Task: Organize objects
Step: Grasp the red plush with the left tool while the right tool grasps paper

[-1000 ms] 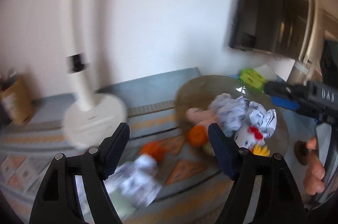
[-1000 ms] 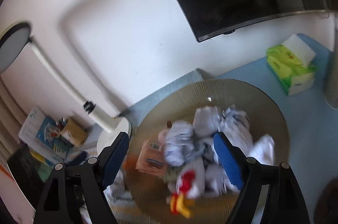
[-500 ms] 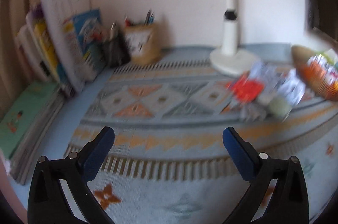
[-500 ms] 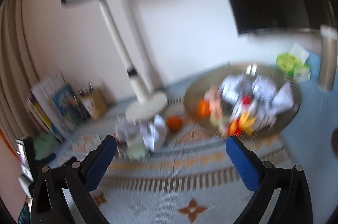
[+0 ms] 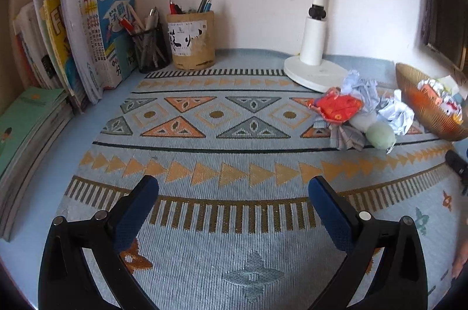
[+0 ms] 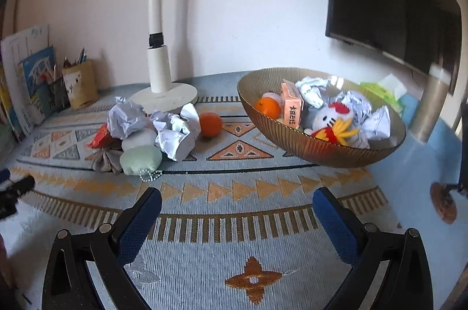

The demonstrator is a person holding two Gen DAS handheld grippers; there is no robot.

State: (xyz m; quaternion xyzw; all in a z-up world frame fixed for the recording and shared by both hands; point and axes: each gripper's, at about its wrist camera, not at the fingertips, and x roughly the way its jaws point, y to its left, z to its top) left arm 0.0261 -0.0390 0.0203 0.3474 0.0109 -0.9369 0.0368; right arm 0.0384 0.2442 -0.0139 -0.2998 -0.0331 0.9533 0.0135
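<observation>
A gold ribbed bowl [image 6: 321, 152] stands on the patterned mat, holding an orange [image 6: 267, 108], an orange carton [image 6: 291, 108], a white cat plush [image 6: 329, 116] and crumpled paper balls. Left of the bowl lies a loose pile: crumpled paper [image 6: 175, 134], a pale green plush [image 6: 140, 160], an orange [image 6: 210, 124] and a red wrapper [image 5: 336, 105]. My right gripper [image 6: 237, 207] is open over the mat in front of the pile and bowl, nothing between its fingers. My left gripper [image 5: 234, 193] is open over bare mat, left of the pile. The bowl's edge [image 5: 424, 111] shows at the right of the left wrist view.
A white desk lamp base [image 5: 316, 70] stands behind the pile. Two pen holders [image 5: 191, 40] and leaning books [image 5: 87, 40] fill the back left; a green book stack [image 5: 26, 119] lies at the left edge. A green tissue pack [image 6: 383, 90] and a metal cylinder [image 6: 430, 111] stand right of the bowl.
Both grippers pulled back from above the bowl and sank toward the mat, and their jaws widened. The left view swung left onto the books and bare mat. The objects have not moved.
</observation>
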